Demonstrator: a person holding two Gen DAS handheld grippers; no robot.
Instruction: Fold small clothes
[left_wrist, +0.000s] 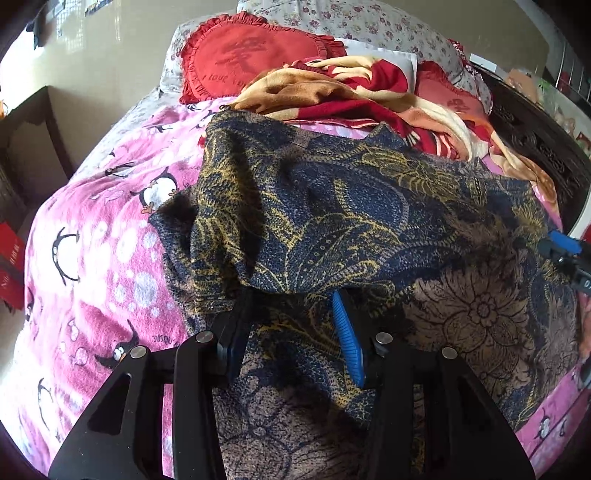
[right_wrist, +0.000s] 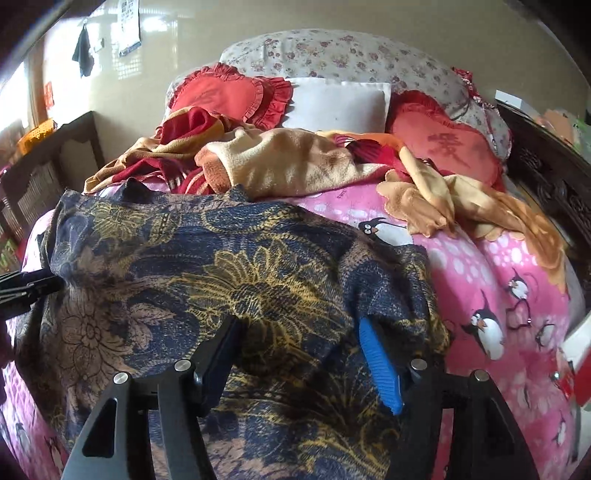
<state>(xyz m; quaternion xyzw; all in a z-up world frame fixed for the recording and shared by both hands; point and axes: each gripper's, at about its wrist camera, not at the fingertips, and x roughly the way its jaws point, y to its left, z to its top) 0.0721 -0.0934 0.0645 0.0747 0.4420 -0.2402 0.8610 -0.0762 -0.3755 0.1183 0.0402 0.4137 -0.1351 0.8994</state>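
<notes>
Navy-and-gold floral knit garment fills mid-frame on the pink penguin-print bedspread, both left gripper and right gripper spread (fabric draped between, unpinched).

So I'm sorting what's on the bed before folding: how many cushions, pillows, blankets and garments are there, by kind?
Red heart-shaped cushions: 2
White pillow: 1
Floral pillow: 1
Red and tan blanket: 1
Navy and gold patterned garment: 1
Total: 6
</notes>
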